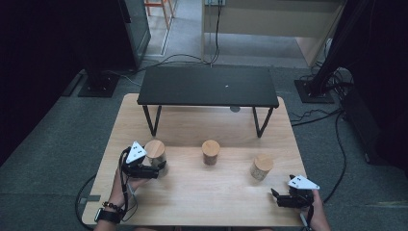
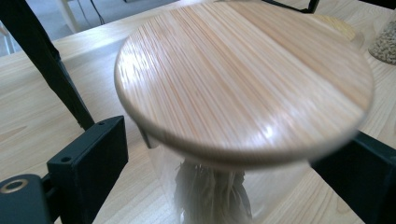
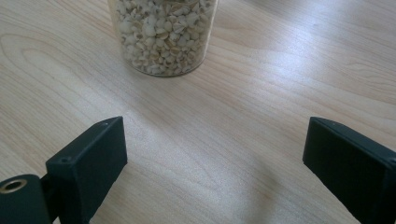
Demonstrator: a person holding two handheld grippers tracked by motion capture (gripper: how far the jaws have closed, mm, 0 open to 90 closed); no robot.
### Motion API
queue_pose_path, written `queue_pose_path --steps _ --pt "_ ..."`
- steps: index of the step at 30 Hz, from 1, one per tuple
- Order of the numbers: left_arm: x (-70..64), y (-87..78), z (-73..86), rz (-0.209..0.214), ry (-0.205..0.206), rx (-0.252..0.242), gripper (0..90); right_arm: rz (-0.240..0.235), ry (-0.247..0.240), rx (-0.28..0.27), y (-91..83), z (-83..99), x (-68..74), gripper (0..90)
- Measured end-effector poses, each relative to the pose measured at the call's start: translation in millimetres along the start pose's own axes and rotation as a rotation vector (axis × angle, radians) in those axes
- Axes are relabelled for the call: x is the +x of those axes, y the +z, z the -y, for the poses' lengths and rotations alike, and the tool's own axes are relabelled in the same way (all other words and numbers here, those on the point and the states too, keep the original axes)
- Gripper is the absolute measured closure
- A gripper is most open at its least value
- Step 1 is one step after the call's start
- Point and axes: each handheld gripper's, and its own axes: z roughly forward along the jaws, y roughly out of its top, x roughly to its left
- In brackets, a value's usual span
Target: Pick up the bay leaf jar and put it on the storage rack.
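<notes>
Three glass jars with round wooden lids stand in a row on the light wooden table (image 1: 192, 192). My left gripper (image 1: 159, 167) is open, its jaws standing on either side of the left jar (image 1: 155, 150). In the left gripper view that jar's lid (image 2: 243, 79) sits close between the jaws of this gripper (image 2: 224, 154), with dark dried stuff under it in the glass. My right gripper (image 1: 276, 197) is open near the table's front right corner, apart from the right jar (image 1: 261, 166). In the right gripper view the open gripper (image 3: 215, 154) faces this jar (image 3: 163, 32), which holds pale grains.
The middle jar (image 1: 210, 151) stands between the other two. Behind the jars a black low shelf (image 1: 208, 86) on thin legs spans the back of the table; one leg (image 2: 46, 65) is close to the left jar. Cables lie on the floor around.
</notes>
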Motion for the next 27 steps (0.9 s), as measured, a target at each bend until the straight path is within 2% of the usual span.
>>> queue_pose_path --steps 4,5,8,9,11,13,19,20,22,23,24,27 --pt "2.0 2.2 -4.1 0.007 -0.004 0.007 10.1 -0.006 -0.001 0.000 0.0 0.0 -1.1 6.0" --pt "2.6 2.7 -4.9 0.009 -0.002 0.008 14.5 -0.007 -0.001 0.000 0.0 0.0 -1.3 6.0" --pt "1.6 4.1 -7.5 0.004 0.000 0.015 14.5 -0.008 -0.001 0.002 -0.1 -0.3 -1.5 6.0" --pt "3.8 4.3 -8.0 0.021 -0.012 0.005 15.0 -0.008 -0.001 0.003 -0.1 -0.5 -1.5 5.9" --pt "4.2 3.0 -8.7 0.026 -0.009 -0.004 22.4 -0.008 -0.001 0.002 -0.1 -0.2 -1.4 5.9" --pt "3.9 2.9 -9.9 0.027 -0.004 -0.003 24.7 -0.008 -0.001 0.004 -0.2 -0.6 -1.4 5.9" --pt "4.5 2.3 -16.5 0.027 0.000 0.023 25.1 -0.018 -0.003 0.010 0.2 -1.7 -2.8 5.0" --pt "5.3 2.1 -16.8 0.032 -0.003 0.024 25.1 -0.019 -0.003 0.011 0.3 -1.8 -2.9 4.9" --pt "13.1 1.4 -15.1 0.065 -0.048 0.014 25.1 -0.019 -0.005 0.012 0.4 -2.0 -2.7 4.8" --pt "13.1 1.4 -15.1 0.065 -0.048 0.014 25.1 -0.019 -0.005 0.012 0.4 -2.0 -2.7 4.8" --pt "16.3 0.4 -14.5 0.078 -0.066 0.008 25.2 -0.019 -0.006 0.011 0.5 -2.0 -2.6 4.8" --pt "15.4 -1.7 -17.3 0.073 -0.058 0.008 25.2 -0.021 -0.006 0.013 0.5 -2.2 -2.8 4.8"
